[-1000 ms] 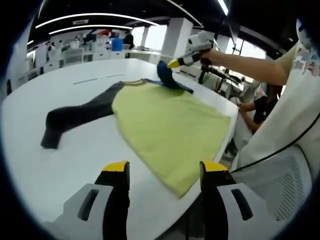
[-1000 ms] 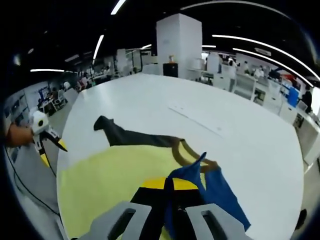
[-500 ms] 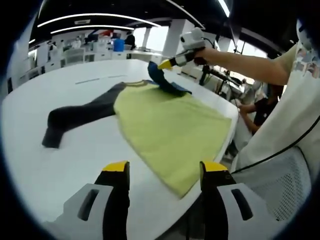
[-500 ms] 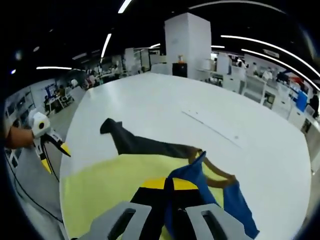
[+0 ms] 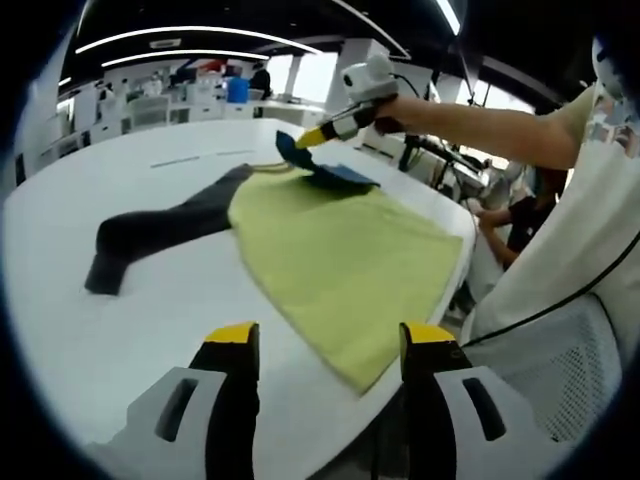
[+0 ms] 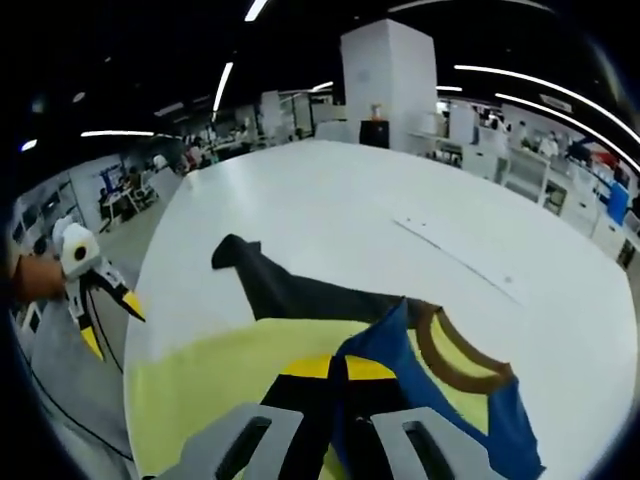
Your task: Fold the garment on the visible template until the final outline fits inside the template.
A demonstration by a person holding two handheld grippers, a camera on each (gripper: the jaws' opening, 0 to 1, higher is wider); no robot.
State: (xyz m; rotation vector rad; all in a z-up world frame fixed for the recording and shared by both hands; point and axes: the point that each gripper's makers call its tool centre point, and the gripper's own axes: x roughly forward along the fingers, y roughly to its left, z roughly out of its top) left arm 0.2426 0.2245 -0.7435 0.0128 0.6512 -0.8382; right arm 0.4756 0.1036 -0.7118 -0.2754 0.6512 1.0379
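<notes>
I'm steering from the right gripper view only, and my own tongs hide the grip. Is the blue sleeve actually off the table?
Observer: Yes. In the left gripper view the right tongs hold one end of the blue sleeve raised near the collar. Its other end lies at the yellow shirt's shoulder.
Operator: And the shirt's bottom hem? I can hardly see it.
Observer: It lies flat, with its corner close to the edge of the table nearest the person.
Operator: Are the left tongs carrying anything?
Observer: No. The left tongs are open above the table with nothing between them.
</notes>
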